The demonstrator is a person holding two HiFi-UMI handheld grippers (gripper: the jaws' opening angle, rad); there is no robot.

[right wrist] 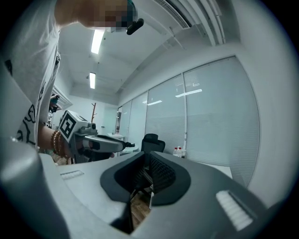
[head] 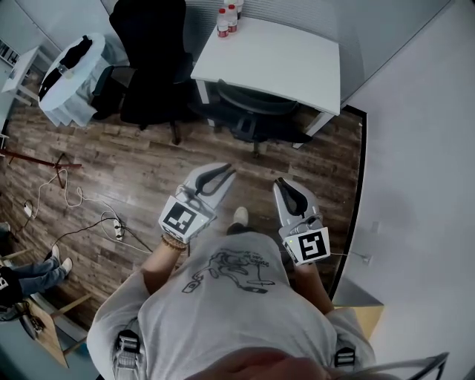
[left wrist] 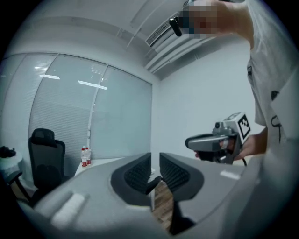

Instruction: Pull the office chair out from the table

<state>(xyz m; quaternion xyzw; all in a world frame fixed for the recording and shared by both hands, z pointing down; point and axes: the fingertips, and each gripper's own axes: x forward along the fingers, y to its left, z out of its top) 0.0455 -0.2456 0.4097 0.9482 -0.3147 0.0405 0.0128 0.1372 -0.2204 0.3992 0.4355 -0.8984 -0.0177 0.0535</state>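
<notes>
Black mesh office chair (head: 256,111) sits under white rectangular table (head: 282,59), upper centre. Left gripper (head: 223,174) and right gripper (head: 286,185) gape narrowly, empty; its backrest may not fit between them.

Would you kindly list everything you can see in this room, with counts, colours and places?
table: one, white, by the far wall
office chair: one, black, pushed in at the table's near edge
second chair: one, black, high-backed, left of the table
bottles: at least two, clear with red labels, on the table's far left corner
round table: one, white cloth, far left, with a dark item on top
cables: several, white and dark, on the wooden floor at left
bystander's legs: one pair, jeans, left edge
left gripper: one, grey, jaws slightly apart, empty
right gripper: one, grey, jaws slightly apart, empty
</notes>
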